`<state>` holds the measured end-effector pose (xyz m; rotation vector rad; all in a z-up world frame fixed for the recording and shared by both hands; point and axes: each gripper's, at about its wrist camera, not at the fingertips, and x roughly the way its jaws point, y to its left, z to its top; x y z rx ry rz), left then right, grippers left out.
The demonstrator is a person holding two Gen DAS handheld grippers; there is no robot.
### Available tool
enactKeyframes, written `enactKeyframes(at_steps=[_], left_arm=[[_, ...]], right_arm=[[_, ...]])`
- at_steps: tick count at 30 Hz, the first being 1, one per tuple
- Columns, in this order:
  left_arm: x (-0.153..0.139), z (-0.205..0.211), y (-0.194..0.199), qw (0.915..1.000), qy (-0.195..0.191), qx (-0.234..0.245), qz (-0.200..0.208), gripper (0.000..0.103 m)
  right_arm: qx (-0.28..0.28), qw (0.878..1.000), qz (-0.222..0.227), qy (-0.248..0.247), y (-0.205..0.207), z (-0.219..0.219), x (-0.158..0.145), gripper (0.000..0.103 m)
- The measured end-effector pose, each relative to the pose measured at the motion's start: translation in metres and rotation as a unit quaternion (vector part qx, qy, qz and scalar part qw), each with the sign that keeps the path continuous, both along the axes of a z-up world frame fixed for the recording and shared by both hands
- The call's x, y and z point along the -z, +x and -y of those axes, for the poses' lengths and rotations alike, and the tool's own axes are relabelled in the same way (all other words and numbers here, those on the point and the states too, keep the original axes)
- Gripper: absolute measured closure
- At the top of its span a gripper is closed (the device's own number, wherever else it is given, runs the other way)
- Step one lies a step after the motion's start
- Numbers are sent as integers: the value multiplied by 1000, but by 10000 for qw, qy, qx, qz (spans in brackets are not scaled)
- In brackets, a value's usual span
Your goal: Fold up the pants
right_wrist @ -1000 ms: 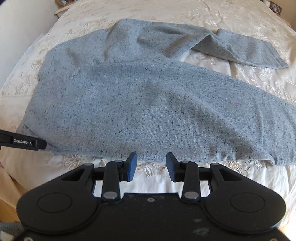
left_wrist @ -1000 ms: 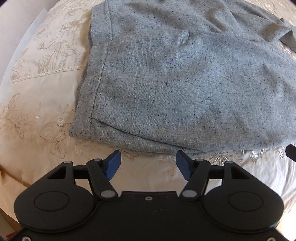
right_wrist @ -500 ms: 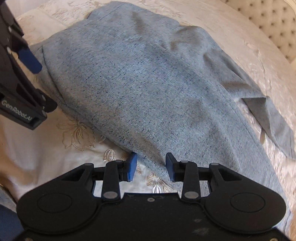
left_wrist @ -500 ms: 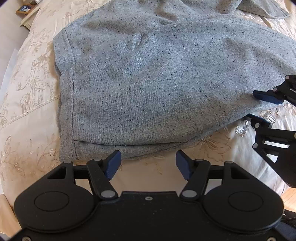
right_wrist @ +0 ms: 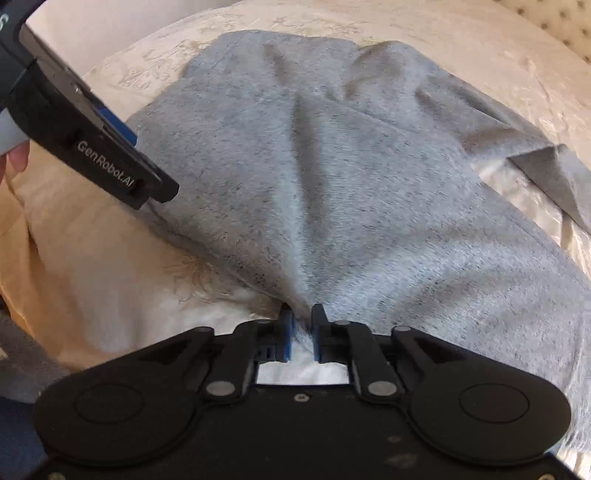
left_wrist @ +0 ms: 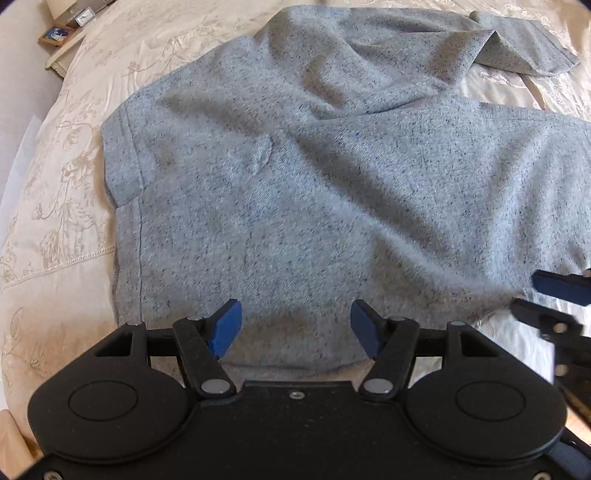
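Observation:
Grey speckled pants (left_wrist: 314, 184) lie spread on a bed, waistband at the left, one leg folded back at the far right. My left gripper (left_wrist: 295, 325) hovers open over the near edge by the waist, its blue pads wide apart and clear of the cloth. My right gripper (right_wrist: 303, 321) has its jaws closing on the near edge of a leg (right_wrist: 351, 184). Cloth is bunched between its pads and creases fan out from there. In the left wrist view the right gripper (left_wrist: 546, 295) shows at the right edge. The left gripper's black body (right_wrist: 92, 147) crosses the right wrist view's upper left.
A cream embroidered bedspread (left_wrist: 55, 184) covers the bed around the pants. A nightstand with a framed picture (left_wrist: 55, 35) stands at the far left. A tufted headboard (right_wrist: 561, 22) is at the far right. A fingertip (right_wrist: 14, 158) shows beside the left gripper.
The right gripper's jaws narrowed from wide apart to pinching the pants' near edge, which now bunches. The left gripper moved forward over the pants' near edge, still open. Both views rolled.

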<state>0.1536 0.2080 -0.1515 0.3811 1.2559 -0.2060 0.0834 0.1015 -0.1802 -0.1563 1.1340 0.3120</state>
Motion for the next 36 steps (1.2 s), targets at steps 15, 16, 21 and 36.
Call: enactKeyframes(at_steps=[15,16,21,36], left_arm=[[61,35,31,9890,838,-1128,-464,29],[61,37,31,9875,905,-1206,-448,29],[69,60,30,9842,1360,-1106,-246,30],[63,38,27,9843,761,-1570,-274,34]], right_arm=[[3060,9488,303,-722,-28,326,-32,76],[3159,9447,335,-814,-29,351,-32,76],[3454,9320,288,-1062,-17,452,-21,74],[3182,9476,-280,25,27,577,35,70]])
